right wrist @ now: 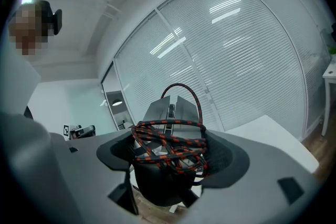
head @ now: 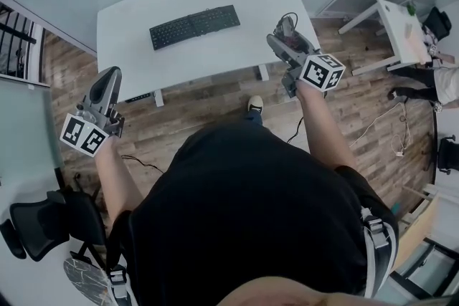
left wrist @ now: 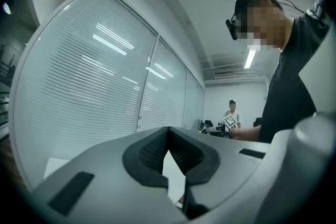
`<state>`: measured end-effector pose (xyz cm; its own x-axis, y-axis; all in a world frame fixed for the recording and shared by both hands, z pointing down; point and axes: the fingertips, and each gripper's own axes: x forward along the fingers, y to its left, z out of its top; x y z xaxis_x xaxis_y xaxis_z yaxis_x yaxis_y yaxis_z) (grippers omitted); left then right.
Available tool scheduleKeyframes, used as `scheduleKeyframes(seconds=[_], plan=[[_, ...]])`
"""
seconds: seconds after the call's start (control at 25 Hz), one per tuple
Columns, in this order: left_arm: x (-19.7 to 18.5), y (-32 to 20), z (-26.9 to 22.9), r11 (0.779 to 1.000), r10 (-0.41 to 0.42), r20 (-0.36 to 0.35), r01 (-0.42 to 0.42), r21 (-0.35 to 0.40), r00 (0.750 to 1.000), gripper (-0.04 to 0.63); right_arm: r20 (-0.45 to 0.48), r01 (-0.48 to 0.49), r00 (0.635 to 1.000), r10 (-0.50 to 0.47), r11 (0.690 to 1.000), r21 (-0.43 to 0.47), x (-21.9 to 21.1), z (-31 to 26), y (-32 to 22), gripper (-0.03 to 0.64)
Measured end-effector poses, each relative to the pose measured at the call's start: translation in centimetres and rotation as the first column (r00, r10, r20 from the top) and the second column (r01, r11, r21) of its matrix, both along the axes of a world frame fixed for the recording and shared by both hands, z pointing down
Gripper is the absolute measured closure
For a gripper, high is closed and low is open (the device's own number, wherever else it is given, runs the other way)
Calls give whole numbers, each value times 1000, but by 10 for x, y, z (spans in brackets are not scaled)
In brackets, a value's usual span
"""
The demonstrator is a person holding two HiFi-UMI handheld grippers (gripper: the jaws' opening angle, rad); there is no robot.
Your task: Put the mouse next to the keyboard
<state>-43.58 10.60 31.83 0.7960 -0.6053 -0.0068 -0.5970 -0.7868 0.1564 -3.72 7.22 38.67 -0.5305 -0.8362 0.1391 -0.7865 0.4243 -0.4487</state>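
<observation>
A black keyboard (head: 194,26) lies on the white desk (head: 143,54), toward its far middle. My right gripper (head: 282,31) hangs over the desk's right end, shut on a grey wired mouse (right wrist: 169,113) whose black and red braided cable (right wrist: 173,141) is wound around it. The mouse (head: 286,28) points upward between the jaws. My left gripper (head: 107,86) is off the desk's near left corner, tilted up, its jaws shut on nothing. In the left gripper view the pads (left wrist: 152,152) meet at the tips.
The desk stands on a wood floor (head: 215,104) against glass walls with blinds (right wrist: 252,60). A second white table (head: 400,29) is at the far right. A black office chair (head: 43,222) sits behind me on the left. Another person (left wrist: 231,113) stands far off.
</observation>
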Motion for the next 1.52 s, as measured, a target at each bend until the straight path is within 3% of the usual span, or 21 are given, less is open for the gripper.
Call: scheduleKeyframes(seconds=[0.56, 0.68, 0.92, 1.12, 1.52], plan=[[120, -59, -10, 1000, 0, 76, -2, 28, 997, 572, -13, 25, 1000, -26, 999, -30, 100, 16, -77, 218], [133, -58, -4, 999, 20, 111, -23, 30, 994, 572, -28, 34, 999, -35, 998, -46, 107, 23, -82, 218], [166, -80, -5, 1000, 19, 109, -20, 12, 994, 572, -20, 46, 999, -47, 998, -47, 134, 26, -111, 218], [162, -82, -6, 1000, 13, 106, -14, 7, 994, 572, -12, 46, 999, -47, 998, -52, 132, 27, -115, 218], [222, -126, -2, 1000, -15, 117, 17, -19, 993, 573, 10, 66, 998, -66, 996, -56, 189, 35, -168, 218]])
